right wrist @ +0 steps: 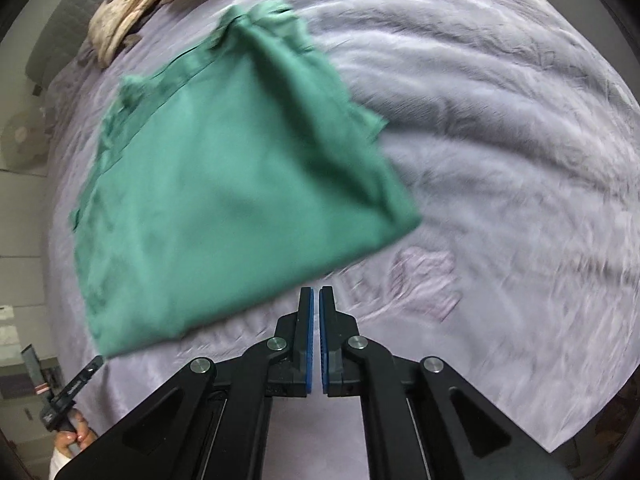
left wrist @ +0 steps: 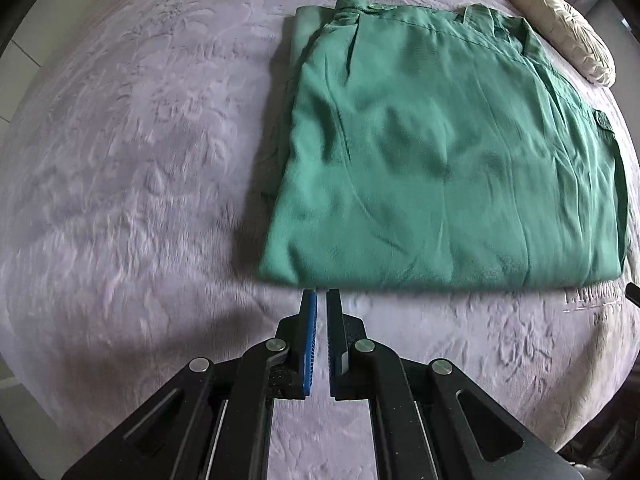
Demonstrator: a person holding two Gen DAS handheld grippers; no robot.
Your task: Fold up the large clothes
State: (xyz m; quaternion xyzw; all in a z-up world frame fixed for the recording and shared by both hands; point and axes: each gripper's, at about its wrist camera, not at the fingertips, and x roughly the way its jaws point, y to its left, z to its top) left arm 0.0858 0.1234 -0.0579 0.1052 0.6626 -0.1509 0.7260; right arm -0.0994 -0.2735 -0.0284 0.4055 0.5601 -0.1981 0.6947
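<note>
My left tongs (left wrist: 321, 294) are pinched narrow w/ nothing between the pads, tips just short of the shirt's near hem. Right tongs (right wrist: 315, 292) same: nearly closed, empty, hanging by the near edge of the shirt (right wrist: 224, 200). The green shirt (left wrist: 440, 160) lies flat on the bed (left wrist: 120, 160), already folded to a neat rectangle, collar end toward the pillow (left wrist: 560, 32). I judge this as btwn folds, or the fold is about done; if another is wanted, I need to open both tongs, grip two corners of one edge, then carry it across. Both tongs point steeply down at the bed; my left hand (right wrist: 74, 436) shows low at the edge of the right view.
</note>
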